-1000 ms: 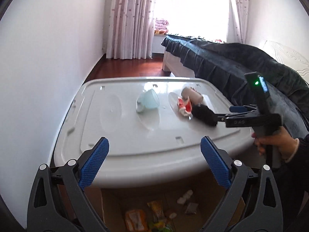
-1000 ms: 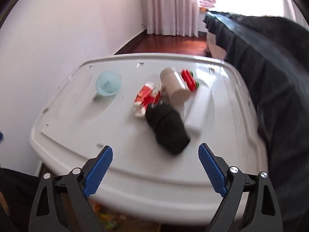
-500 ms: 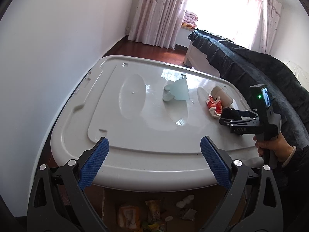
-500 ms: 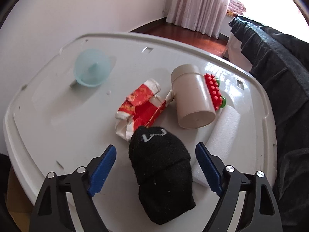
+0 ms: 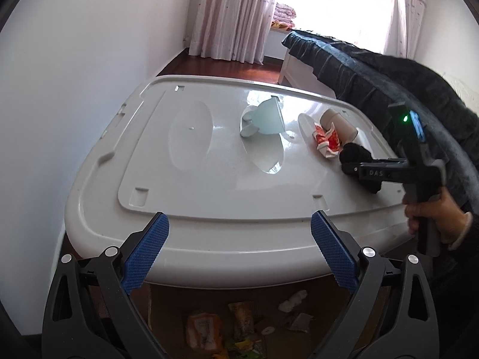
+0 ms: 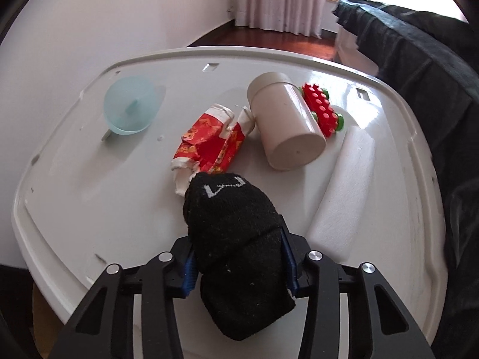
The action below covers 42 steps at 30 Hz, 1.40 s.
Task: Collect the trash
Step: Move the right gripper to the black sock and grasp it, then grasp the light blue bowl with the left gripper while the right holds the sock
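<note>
Right gripper point(image 6: 238, 261) is clamped on the black sock point(image 6: 236, 239), blue pads pressed into its middle, sock bulging out front and back and lying on the lid point(image 6: 89, 197) near its front edge. Left gripper point(image 5: 239, 254) is wide open and empty, held off the lid's front edge, above the box point(image 5: 239, 326) that sits below the lid with wrappers and scraps in it. Risks, as a guess: sock is soft and bunched, so the grip may catch only the outer folds and the sock could slide out on the lift or the carry to the box. The sock's far tip touches the red wrapper point(image 6: 209, 140), so a lift might drag the wrapper along or flick it off the lid. Just behind the wrapper lies a beige cup point(image 6: 286, 125) on its side, round, so a bump could send it rolling; a red brick point(image 6: 321, 109) sits against the cup's far side. A blue funnel point(image 6: 131, 109) is farther left of the wrapper, apart from it. A white tissue point(image 6: 344, 185) lies flat right of the sock. Lid is glossy white plastic with shallow oval dents, slick, things will slide. Room: white wall left of the lid, dark bed point(image 5: 374, 80) right of it, pink curtains point(image 5: 236, 15) and a bright window behind it, wood floor.
</note>
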Tool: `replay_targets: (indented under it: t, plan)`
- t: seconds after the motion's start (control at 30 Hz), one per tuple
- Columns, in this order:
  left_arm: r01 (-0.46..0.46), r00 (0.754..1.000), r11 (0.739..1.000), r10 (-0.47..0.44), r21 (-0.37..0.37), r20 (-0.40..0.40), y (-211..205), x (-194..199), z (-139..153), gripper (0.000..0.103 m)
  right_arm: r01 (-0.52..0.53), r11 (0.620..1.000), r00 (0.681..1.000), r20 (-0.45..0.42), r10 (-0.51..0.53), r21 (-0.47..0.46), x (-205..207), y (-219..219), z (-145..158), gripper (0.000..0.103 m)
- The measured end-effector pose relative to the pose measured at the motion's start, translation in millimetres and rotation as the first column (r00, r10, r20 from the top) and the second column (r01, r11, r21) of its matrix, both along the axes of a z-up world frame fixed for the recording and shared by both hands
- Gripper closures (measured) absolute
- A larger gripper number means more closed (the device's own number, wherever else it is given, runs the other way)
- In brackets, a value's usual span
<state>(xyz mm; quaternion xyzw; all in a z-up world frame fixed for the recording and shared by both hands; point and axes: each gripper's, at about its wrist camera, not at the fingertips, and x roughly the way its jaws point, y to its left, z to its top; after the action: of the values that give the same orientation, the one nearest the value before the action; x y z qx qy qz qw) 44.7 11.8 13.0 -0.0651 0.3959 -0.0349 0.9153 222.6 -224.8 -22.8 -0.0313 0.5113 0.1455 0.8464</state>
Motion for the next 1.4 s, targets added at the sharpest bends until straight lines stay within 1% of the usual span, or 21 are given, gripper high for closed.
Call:
replay_targets:
  t: [0.07, 0.1, 0.17, 0.27, 0.33, 0.4, 0.43, 0.5, 0.6, 0.77, 0.9, 0.97, 1.07, 1.13, 1.23, 1.3, 1.4]
  plan:
    - [0.008, 1.0, 0.999, -0.007, 0.053, -0.009, -4.6, 4.1, -2.4, 0.01, 0.059, 0.991, 0.998, -0.041, -0.055, 0.116, -17.4, -2.2, 9.9, 0.06]
    - [0.014, 1.0, 0.997, -0.013, 0.072, -0.019, -6.7, 8.2, -2.8, 0.01, 0.084, 0.978, 0.996, -0.055, -0.075, 0.189, -30.0, -2.7, 16.6, 0.06]
    - [0.029, 0.999, 0.997, -0.027, 0.075, -0.03, -8.2, 17.7, -0.5, 0.01, 0.088, 0.952, 0.995, -0.06, -0.073, 0.295, -54.7, 0.7, 23.7, 0.06]
    - [0.049, 0.998, 0.997, -0.047, 0.054, -0.04, -11.7, 43.0, 4.1, 0.01, 0.112, 0.931, 0.993, -0.07, -0.094, 0.348, -84.2, 8.5, 16.6, 0.059]
    - [0.074, 0.996, 0.996, -0.072, 0.045, -0.044, -16.2, 65.0, 4.5, 0.01, 0.147, 0.928, 0.988, -0.087, -0.125, 0.342, -91.3, 6.2, 6.5, 0.059]
    - [0.089, 0.995, 0.994, -0.085, 0.069, -0.059, -22.1, 87.8, 1.7, 0.01, 0.159, 0.94, 0.986, -0.09, -0.138, 0.301, -90.9, -1.4, 1.1, 0.059]
    - [0.1, 0.993, 0.992, -0.095, 0.079, -0.066, -25.2, 97.2, 0.1, 0.01, 0.17, 0.938, 0.985, -0.089, -0.15, 0.301, -89.6, -6.5, 0.7, 0.059]
    - [0.118, 0.991, 0.987, -0.11, 0.109, -0.078, -32.8, 117.1, -3.7, 0.01, 0.209, 0.926, 0.978, -0.084, -0.193, 0.315, -83.5, -25.4, 2.9, 0.059]
    - [0.136, 0.988, 0.982, -0.125, 0.128, -0.088, -41.0, 138.6, -8.9, 0.01, 0.251, 0.908, 0.968, -0.066, -0.243, 0.336, -77.5, -48.7, 9.3, 0.059]
    - [0.153, 0.985, 0.98, -0.141, 0.127, -0.098, -55.3, 174.7, -16.3, 0.01, 0.291, 0.875, 0.955, -0.059, -0.292, 0.386, -71.8, -68.3, 17.5, 0.059]
    - [0.148, 0.984, 0.982, -0.133, 0.118, -0.121, -65.4, 201.2, -27.4, 0.01, 0.305, 0.87, 0.949, -0.053, -0.31, 0.388, -69.2, -77.2, 18.7, 0.059]
    - [0.147, 0.983, 0.983, -0.133, 0.11, -0.128, -67.8, 209.3, -32.0, 0.01, 0.317, 0.863, 0.946, -0.065, -0.318, 0.393, -67.9, -80.7, 16.8, 0.058]
    - [0.145, 0.984, 0.982, -0.129, 0.124, -0.124, -70.2, 214.9, -36.9, 0.01, 0.332, 0.854, 0.941, -0.074, -0.331, 0.4, -67.9, -83.8, 14.9, 0.058]
    - [0.142, 0.985, 0.98, -0.125, 0.137, -0.123, -70.4, 218.6, -39.7, 0.01, 0.326, 0.856, 0.943, -0.071, -0.325, 0.402, -69.4, -82.2, 15.6, 0.058]
    - [0.135, 0.984, 0.983, -0.118, 0.122, -0.132, -66.6, 226.3, -43.3, 0.01, 0.311, 0.865, 0.948, -0.058, -0.314, 0.393, -70.4, -78.7, 17.2, 0.058]
    - [0.128, 0.984, 0.985, -0.112, 0.113, -0.136, -63.9, 230.9, -45.0, 0.01, 0.312, 0.865, 0.947, -0.057, -0.316, 0.392, -70.5, -79.7, 17.4, 0.058]
    - [0.127, 0.985, 0.985, -0.11, 0.118, -0.136, -63.7, 236.5, -45.7, 0.01, 0.32, 0.862, 0.945, -0.062, -0.323, 0.392, -71.5, -83.2, 17.2, 0.058]
